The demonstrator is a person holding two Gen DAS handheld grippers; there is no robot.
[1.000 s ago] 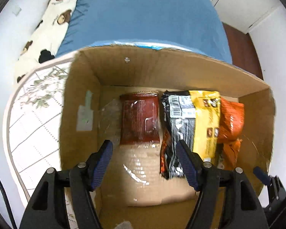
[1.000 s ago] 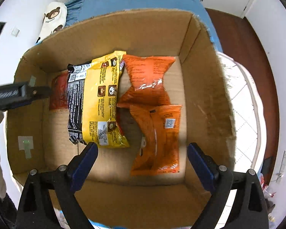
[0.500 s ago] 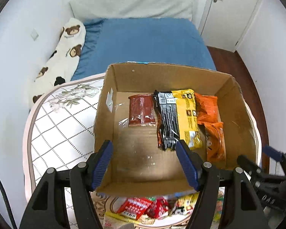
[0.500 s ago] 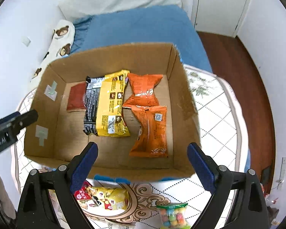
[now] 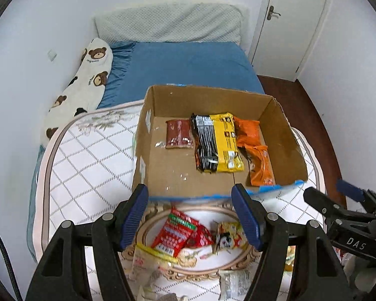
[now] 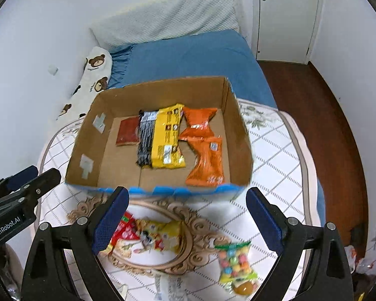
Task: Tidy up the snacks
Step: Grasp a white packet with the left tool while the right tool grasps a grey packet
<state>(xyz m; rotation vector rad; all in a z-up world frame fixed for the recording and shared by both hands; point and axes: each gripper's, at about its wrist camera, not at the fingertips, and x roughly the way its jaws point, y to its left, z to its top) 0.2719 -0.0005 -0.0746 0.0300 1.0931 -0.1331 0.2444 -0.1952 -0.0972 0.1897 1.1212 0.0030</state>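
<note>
a: where are the snacks?
b: i see the red pack (image 5: 174, 234) between my left gripper (image 5: 190, 217) jaws, the box (image 6: 240, 135) past them.
a: and the jaws?
b: my left and right gripper (image 6: 188, 219) both gape wide, holding nothing.

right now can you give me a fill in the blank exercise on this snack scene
1. The cardboard box holds two packets coloured ____, the far one and the near one.
2. The dark red packet lies at the ____ end of the row in the box.
3. The left claw is ____ and holds nothing.
4. The bag of coloured candy balls lies ____ the box, on the quilted cloth.

Missing words: orange; left; open; outside
</note>
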